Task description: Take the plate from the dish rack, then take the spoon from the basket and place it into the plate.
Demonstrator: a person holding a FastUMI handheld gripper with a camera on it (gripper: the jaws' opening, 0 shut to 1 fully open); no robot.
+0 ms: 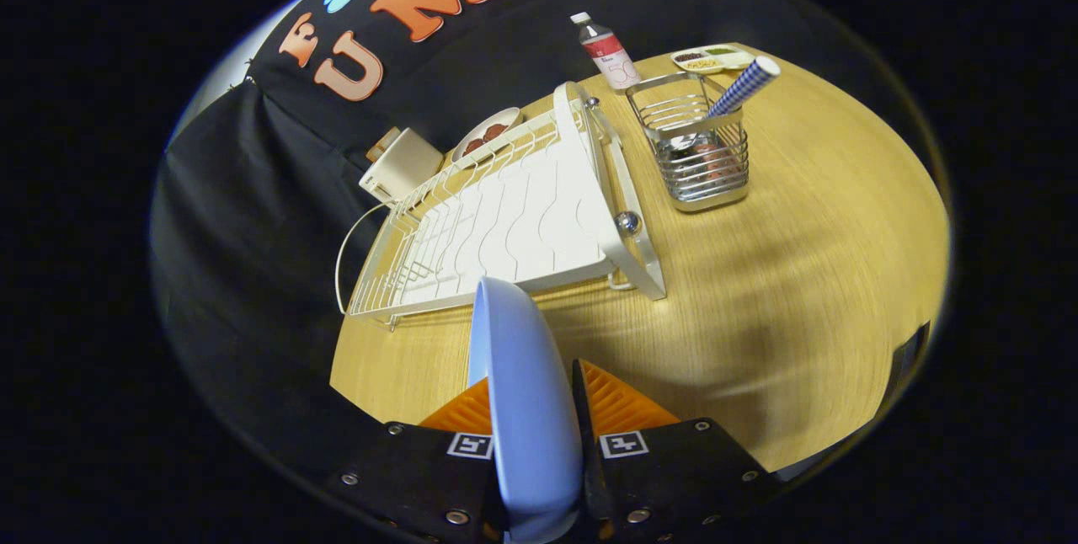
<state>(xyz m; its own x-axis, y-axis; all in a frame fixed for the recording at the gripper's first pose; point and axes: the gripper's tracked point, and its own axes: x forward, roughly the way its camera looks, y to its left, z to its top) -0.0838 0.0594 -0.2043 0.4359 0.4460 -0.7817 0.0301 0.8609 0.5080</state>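
A pale blue plate [526, 409] stands on edge, clamped between the gripper's [539, 422] nearly closed fingers, lifted clear of the white dish rack [505, 224] just beyond. The first step looks done. Next the plate likely needs setting flat on the wooden tabletop [800, 274]. The checked-handled spoon [745, 85] waits in the wire basket [699, 165], far right.

The plate [522, 392], clamped edge-on between the gripper [532, 409] fingers, looks smooth and matt, like plastic or glazed ceramic. Beyond it the dish rack [497, 216] is white coated wire over a ribbed plastic tray, on a table [800, 274] of light wood grain with a soft sheen. Right of the rack, the basket [699, 157] is shiny polished metal wire.
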